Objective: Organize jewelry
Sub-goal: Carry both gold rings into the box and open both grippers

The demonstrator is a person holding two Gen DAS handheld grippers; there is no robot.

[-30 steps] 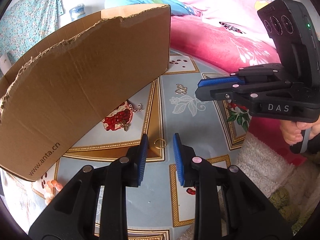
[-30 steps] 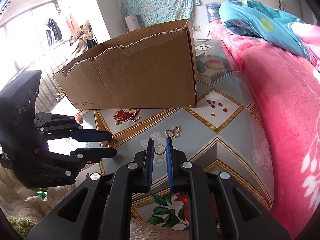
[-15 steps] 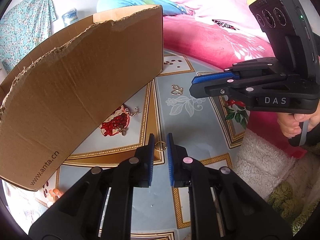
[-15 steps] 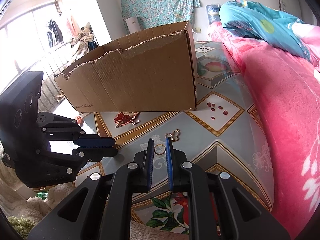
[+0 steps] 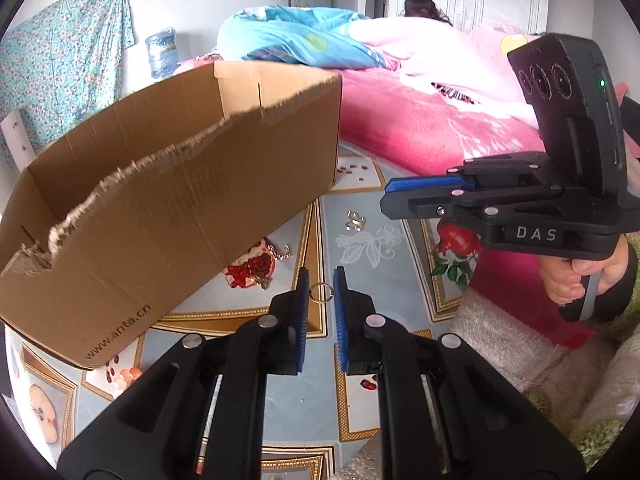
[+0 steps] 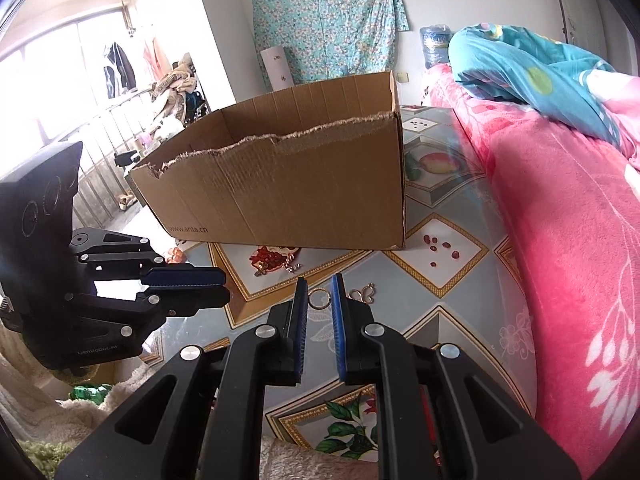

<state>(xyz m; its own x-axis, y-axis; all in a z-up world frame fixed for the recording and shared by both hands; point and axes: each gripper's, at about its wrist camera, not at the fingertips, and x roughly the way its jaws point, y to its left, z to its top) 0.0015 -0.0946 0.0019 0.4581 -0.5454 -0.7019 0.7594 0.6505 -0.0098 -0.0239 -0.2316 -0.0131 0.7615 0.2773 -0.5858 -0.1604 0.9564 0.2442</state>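
My left gripper (image 5: 321, 284) is shut on a gold ring (image 5: 321, 292), held above the patterned table. My right gripper (image 6: 319, 294) is shut on a silver ring (image 6: 319, 299), also lifted. An open cardboard box (image 5: 160, 208) stands behind, also in the right wrist view (image 6: 288, 196). A butterfly-shaped piece (image 5: 355, 221) lies on the table, also in the right wrist view (image 6: 363, 293). A small chain and charm (image 5: 276, 258) lie near the box by the pomegranate print, also in the right wrist view (image 6: 286, 267). Each gripper shows in the other's view, the right (image 5: 424, 192) and the left (image 6: 184, 286).
The table cover (image 6: 448, 300) has fruit prints. A bed with a pink blanket (image 6: 568, 240) runs along the table's far side; a person lies under bedding (image 5: 360, 40). A fluffy white cloth (image 5: 500, 340) lies at the near edge. A water jug (image 5: 162, 52) stands behind.
My left gripper closed on the gold ring and lifted it, so the box's inside now shows. My right gripper rose a little, still holding its ring.
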